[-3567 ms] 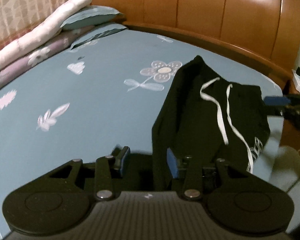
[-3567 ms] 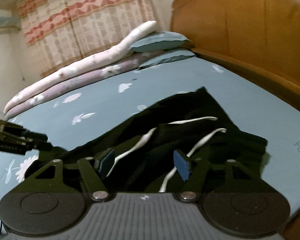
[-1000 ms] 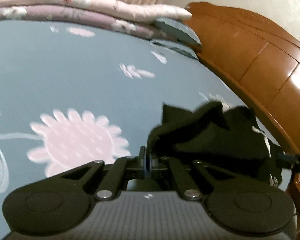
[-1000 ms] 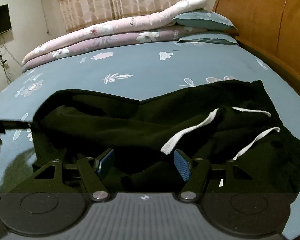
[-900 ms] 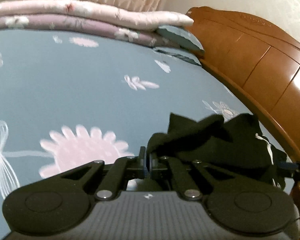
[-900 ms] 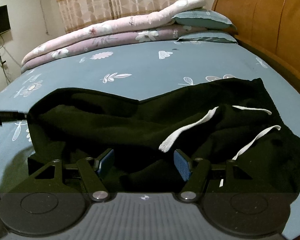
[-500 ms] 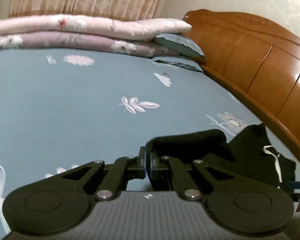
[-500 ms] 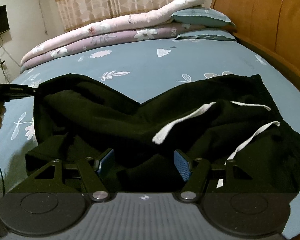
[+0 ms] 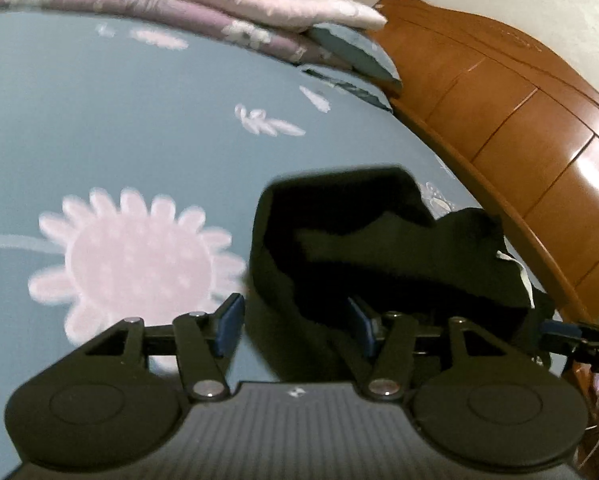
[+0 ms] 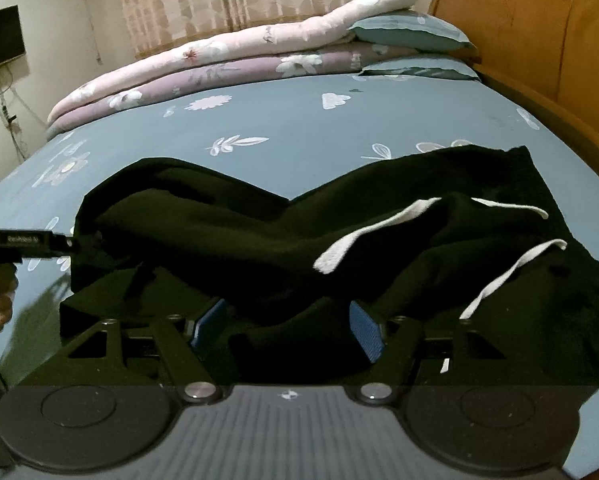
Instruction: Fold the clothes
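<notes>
The black garment (image 10: 307,240) lies on the bed (image 10: 299,136), spread sideways in front of me, its white drawstrings (image 10: 363,236) loose on top. One end is bunched and doubled over near my left tongs (image 9: 295,326); the other end lies toward the wooden headboard (image 9: 539,128).

My left tongs are opening. Cloth sits between the pads and lies against the right pad (image 9: 361,326), but the left pad stands clear of it, so nothing is pinched. My right tongs (image 10: 287,330) stand spread over the near edge of the garment, pads apart, cloth below and between them, no grip.

Step in hand, as I judge it: release the folded end and let it settle.

- Finish spreading the left tongs before drawing back, so the fabric does not drag with a pad.
- Withdraw low and straight, away from the fold.
- Keep the right tongs steady over the near edge until the cloth rests.
- Tuck the drawstrings inward before the next fold; loose, they may trail out.
</notes>
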A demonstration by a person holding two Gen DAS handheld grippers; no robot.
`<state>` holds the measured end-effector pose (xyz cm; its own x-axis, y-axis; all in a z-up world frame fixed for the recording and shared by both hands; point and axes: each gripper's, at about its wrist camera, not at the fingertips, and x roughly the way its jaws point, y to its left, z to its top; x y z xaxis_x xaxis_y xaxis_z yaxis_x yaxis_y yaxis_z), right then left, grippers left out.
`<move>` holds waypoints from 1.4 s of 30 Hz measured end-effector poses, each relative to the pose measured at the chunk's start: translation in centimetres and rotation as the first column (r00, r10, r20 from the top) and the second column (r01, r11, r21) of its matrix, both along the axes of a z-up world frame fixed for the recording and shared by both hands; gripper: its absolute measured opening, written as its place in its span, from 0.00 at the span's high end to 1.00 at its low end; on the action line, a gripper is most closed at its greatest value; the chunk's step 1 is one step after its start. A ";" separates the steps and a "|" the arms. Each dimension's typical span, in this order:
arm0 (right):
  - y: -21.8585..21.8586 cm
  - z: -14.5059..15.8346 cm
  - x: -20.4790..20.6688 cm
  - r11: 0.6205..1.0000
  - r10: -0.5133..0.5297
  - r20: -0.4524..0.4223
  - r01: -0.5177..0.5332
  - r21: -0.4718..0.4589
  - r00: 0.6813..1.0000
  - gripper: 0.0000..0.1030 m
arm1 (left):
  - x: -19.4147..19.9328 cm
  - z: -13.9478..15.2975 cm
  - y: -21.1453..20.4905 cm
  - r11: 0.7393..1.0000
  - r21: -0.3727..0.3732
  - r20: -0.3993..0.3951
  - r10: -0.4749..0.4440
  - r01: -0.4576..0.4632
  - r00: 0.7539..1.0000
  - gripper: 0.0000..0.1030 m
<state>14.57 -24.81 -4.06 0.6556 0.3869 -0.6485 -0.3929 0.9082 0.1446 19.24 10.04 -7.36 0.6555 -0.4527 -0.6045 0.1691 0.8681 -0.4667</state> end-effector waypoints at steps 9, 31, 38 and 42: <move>0.5 0.1 -0.3 1.000 0.015 0.006 -0.015 -0.003 1.000 0.30 | -1.0 -2.1 -0.3 0.982 -0.153 0.008 0.116 -0.113 0.993 0.70; -0.2 0.9 0.0 1.000 0.024 0.046 -0.025 0.008 0.999 0.30 | -0.8 5.2 -1.6 0.964 0.204 0.220 0.124 -0.170 0.967 0.99; -0.5 0.8 0.1 1.000 0.018 0.045 -0.019 0.019 0.999 0.30 | 2.1 7.6 0.4 0.929 0.277 0.250 0.178 -0.246 0.952 0.99; -0.5 0.8 0.3 1.000 0.016 0.048 -0.017 0.017 0.999 0.30 | 4.0 8.3 0.9 0.914 0.305 0.251 0.195 -0.269 0.948 0.99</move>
<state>14.84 -25.34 -3.22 0.6789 0.4091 -0.6097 -0.4146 0.8989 0.1415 23.28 10.91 0.92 0.8456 -0.0698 -0.5292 0.0058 0.9926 -0.1215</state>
